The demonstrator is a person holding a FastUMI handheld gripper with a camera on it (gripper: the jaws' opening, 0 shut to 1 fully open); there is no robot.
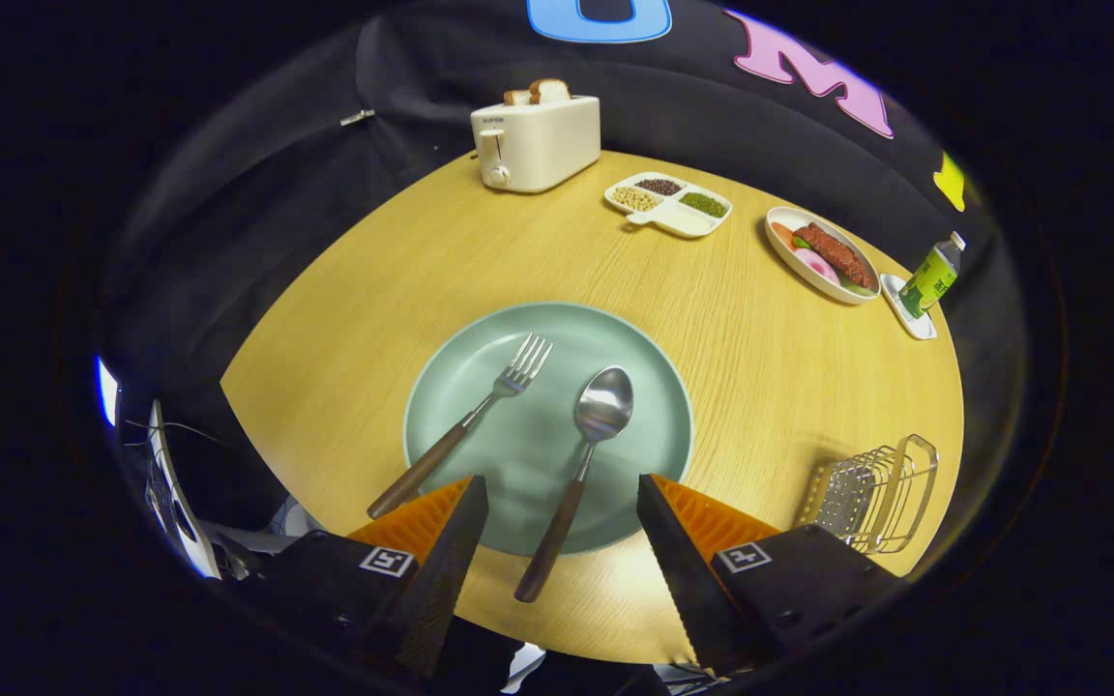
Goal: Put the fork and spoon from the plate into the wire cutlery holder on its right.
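A pale green plate (644, 387) lies on the round wooden table just ahead of my fingers. On it rest a fork (480, 411) with a brown handle, tines pointing away, and to its right a spoon (581, 454) with a brown handle. The spoon's handle runs back over the plate's near rim, between my two fingers. My gripper (562, 483) is open, held above the plate's near edge, with nothing pressed between the fingers. The wire cutlery holder (871, 493) stands to the right of the plate, beside my right finger.
A cream toaster (538, 143) with bread stands at the table's far side. A divided white dish of beans (668, 203), an oval dish of food (823, 256) and a green bottle (932, 277) on a small tray lie far right. The table edge curves close behind the holder.
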